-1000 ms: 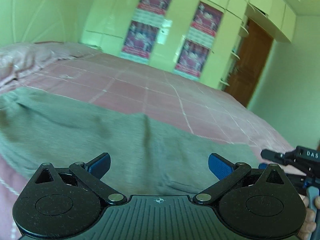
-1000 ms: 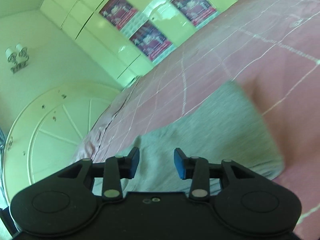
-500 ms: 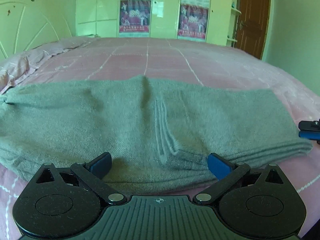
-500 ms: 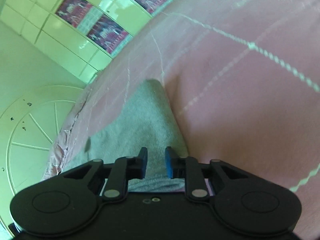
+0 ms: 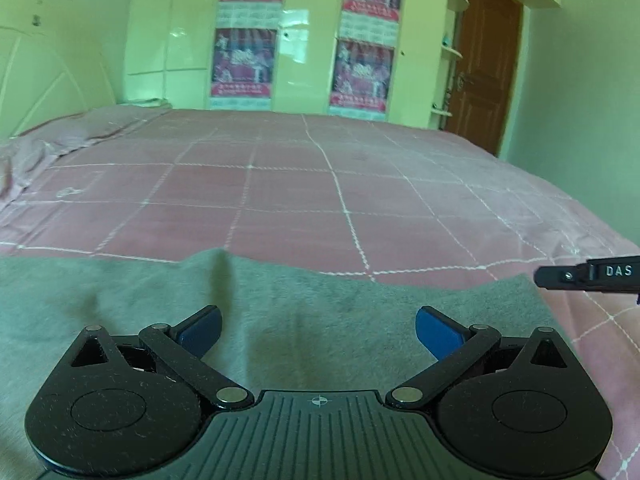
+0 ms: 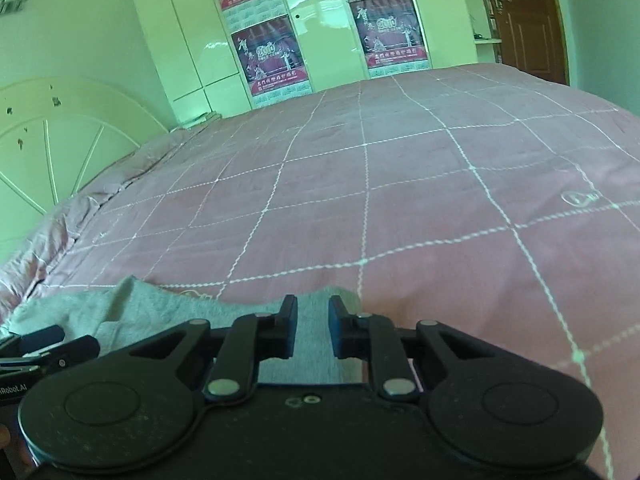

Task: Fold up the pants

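— Two hand-held grippers were over the bed (image 5: 320,184), correct? Where did the pants lie?

— Yes. The grey pants (image 5: 304,304) lay spread across the near edge of the bed, on the pink bedspread (image 6: 400,184) with its white grid lines. From the left wrist view they ran from the picture's left edge to just under the other tool at the right.

— How stood the left hand-held gripper (image 5: 318,330)?

— Its blue pads (image 5: 436,336) were wide apart, with the grey cloth below and between them. No pad pressed on the cloth, as far as I could see.

— And the right hand-held gripper (image 6: 313,328)?

— Its jaws were closing, with only a narrow gap left. A strip of the pants' end (image 6: 308,320) showed between the pads; whether the pads already pinched it I could not tell. In the left wrist view its black tip (image 5: 588,278) sat at the right end of the pants.

— What stood behind?

— Pale glossy wardrobe doors (image 6: 192,40) with red posters (image 5: 242,62) on them, a brown wooden door (image 5: 486,64) to the right, and a rounded cream headboard (image 6: 52,148) to the left.
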`<action>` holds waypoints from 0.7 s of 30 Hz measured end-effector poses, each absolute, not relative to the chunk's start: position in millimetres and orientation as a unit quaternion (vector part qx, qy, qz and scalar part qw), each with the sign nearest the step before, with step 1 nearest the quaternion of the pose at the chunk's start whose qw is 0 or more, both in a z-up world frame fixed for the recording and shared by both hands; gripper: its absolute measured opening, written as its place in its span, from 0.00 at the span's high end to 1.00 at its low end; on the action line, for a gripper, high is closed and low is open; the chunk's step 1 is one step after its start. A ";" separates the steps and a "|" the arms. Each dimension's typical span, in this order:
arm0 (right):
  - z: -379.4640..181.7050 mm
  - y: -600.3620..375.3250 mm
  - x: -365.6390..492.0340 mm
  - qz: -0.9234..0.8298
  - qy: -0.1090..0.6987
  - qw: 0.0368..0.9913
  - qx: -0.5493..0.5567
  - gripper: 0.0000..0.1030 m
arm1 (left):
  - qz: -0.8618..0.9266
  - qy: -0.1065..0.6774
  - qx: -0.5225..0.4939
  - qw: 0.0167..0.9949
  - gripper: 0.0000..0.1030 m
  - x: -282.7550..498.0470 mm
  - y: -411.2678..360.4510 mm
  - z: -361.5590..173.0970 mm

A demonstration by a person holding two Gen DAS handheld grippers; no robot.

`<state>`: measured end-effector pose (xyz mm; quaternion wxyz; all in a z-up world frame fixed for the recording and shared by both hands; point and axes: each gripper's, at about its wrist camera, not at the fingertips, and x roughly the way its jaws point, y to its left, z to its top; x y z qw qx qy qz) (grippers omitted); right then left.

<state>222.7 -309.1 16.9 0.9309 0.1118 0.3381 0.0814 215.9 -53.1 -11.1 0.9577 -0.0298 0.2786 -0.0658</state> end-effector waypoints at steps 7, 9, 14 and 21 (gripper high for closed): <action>-9.8 -303.3 243.5 0.082 0.377 0.918 0.090 0.95 | -0.065 0.352 -0.034 0.933 0.00 239.9 -58.3 -55.8; -2.1 -306.4 237.0 0.082 0.364 0.923 0.097 0.92 | -0.065 0.350 -0.032 0.934 0.00 238.0 -59.9 -56.1; -2.0 -301.7 218.3 0.088 0.368 0.921 0.095 0.86 | -0.065 0.347 -0.031 0.935 0.00 234.8 -59.2 -55.3; 13.1 -299.8 197.4 0.086 0.364 0.922 0.100 0.74 | -0.069 0.345 -0.028 0.936 0.00 238.4 -56.8 -54.1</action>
